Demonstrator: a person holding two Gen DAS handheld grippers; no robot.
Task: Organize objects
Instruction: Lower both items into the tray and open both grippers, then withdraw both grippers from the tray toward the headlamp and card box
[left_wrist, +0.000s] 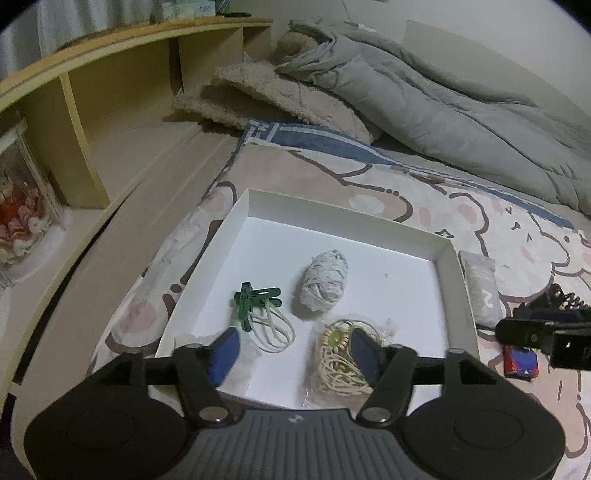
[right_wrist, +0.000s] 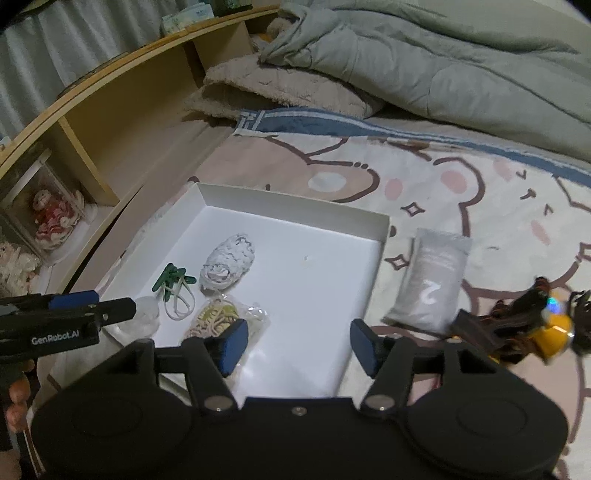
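Note:
A shallow white box (left_wrist: 332, 214) (right_wrist: 295, 206) lies on the bear-print bedsheet. Inside it are a ball of pale yarn (left_wrist: 325, 280) (right_wrist: 229, 264), green clothespins (left_wrist: 255, 299) (right_wrist: 171, 277) on white loops, and a clear bag of beige cords (left_wrist: 340, 354) (right_wrist: 218, 317). My left gripper (left_wrist: 293, 343) hovers open over the box's near edge, its right finger above the cord bag, holding nothing. My right gripper (right_wrist: 299, 332) hangs open and empty over the box's bare floor. A grey pouch marked 2 (left_wrist: 482, 288) (right_wrist: 432, 280) lies just right of the box.
Right of the pouch lie dark coiled hair ties (left_wrist: 565, 299), a yellow piece (right_wrist: 550, 332) and a small red-blue item (left_wrist: 519, 363). A wooden headboard shelf (left_wrist: 122, 92) with a doll in a clear case (right_wrist: 51, 218) runs along the left. A folded beige blanket (left_wrist: 266, 96) and grey duvet (left_wrist: 443, 103) lie behind.

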